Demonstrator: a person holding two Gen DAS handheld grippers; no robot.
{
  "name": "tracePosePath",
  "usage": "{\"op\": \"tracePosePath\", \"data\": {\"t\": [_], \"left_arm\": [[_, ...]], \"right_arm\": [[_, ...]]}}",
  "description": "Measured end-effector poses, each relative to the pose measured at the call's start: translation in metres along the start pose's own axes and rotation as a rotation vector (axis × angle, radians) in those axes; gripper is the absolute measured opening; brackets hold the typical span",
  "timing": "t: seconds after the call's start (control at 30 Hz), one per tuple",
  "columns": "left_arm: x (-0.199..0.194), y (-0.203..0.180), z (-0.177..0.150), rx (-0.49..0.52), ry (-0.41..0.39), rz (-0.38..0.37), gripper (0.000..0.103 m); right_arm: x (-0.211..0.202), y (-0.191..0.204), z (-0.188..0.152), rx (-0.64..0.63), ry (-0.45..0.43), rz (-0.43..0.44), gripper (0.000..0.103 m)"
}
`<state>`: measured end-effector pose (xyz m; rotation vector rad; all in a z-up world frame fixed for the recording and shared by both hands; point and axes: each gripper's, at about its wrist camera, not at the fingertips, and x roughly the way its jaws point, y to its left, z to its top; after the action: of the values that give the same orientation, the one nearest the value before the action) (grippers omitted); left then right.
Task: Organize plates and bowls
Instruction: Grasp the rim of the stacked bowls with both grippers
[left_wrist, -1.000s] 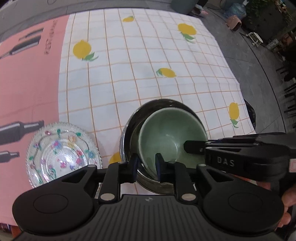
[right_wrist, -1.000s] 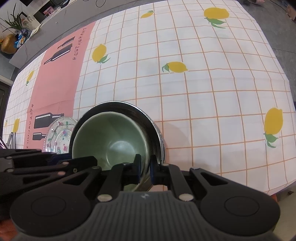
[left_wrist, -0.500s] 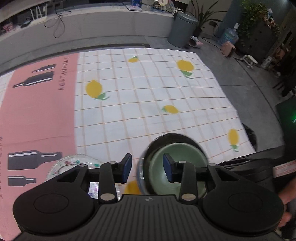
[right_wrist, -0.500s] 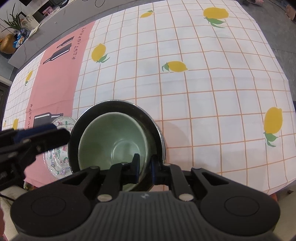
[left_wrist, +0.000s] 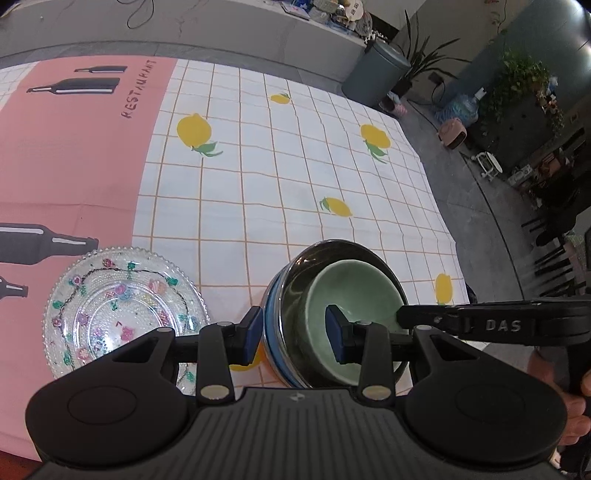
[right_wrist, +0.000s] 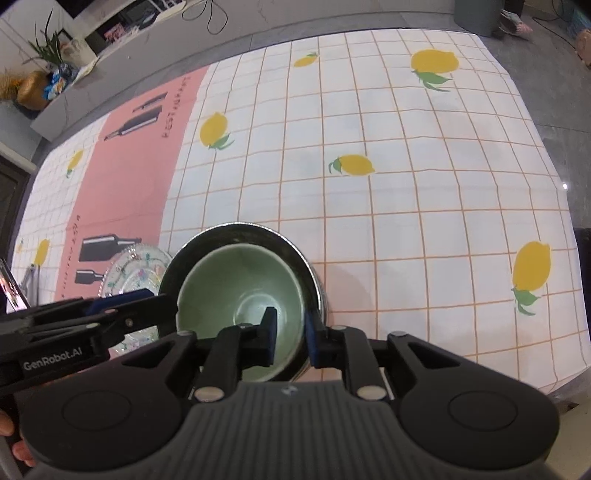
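Green bowl (right_wrist: 240, 291) nested in steel bowl (left_wrist: 295, 273); its near rim hidden behind right claw (right_wrist: 290, 326), just parting astride it. Left claw (left_wrist: 293, 332) apart, empty.

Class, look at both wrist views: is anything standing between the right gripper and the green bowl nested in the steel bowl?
Nothing visible. The right gripper straddles the near rim of the green bowl, inside the steel bowl; its jaws have just been opening, pads seemingly off the rim. The left gripper is open beside it. The glass plate lies apart.

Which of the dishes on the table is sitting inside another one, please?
The green bowl: it sits inside the metal bowl, while the glass plate lies alone beside them.
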<state>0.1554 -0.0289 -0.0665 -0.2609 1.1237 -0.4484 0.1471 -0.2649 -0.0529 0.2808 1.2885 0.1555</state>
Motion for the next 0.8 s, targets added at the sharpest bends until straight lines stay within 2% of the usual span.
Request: {"op": "tracePosePath", "data": {"t": [0.07,0.17,0.23,0.43,0.5,0.63,0.7,0.8], "left_arm": [[-0.005,-0.002,-0.002,0.027,-0.042,0.017,0.047],[-0.014,-0.003,-0.004,0.036,-0.096,0.011,0.055],[-0.016,0.001,-0.006,0.008,-0.104,-0.012,0.058],[-0.014,0.015,-0.017,-0.092,-0.14,-0.065,0.063],[-0.015,0.019,-0.023,-0.114,-0.183,-0.079,0.074],[-0.013,0.028,-0.031,-0.181,-0.219,-0.105,0.079],[-0.01,0.033,-0.037,-0.217,-0.259,-0.116,0.096],[-0.003,0.036,-0.041,-0.246,-0.278,-0.143,0.098]], "right_arm": [[-0.006,-0.001,-0.001,-0.009,-0.03,-0.003,0.019],[-0.02,-0.002,-0.005,-0.042,-0.097,-0.002,0.034],[-0.028,-0.005,-0.008,-0.045,-0.142,-0.001,0.049],[-0.029,-0.024,-0.023,0.046,-0.24,-0.011,0.06],[-0.023,-0.032,-0.031,0.106,-0.252,0.004,0.064],[-0.01,-0.043,-0.052,0.244,-0.281,0.077,0.079],[-0.004,-0.045,-0.063,0.288,-0.319,0.096,0.08],[0.004,-0.039,-0.075,0.298,-0.374,0.067,0.08]]}}
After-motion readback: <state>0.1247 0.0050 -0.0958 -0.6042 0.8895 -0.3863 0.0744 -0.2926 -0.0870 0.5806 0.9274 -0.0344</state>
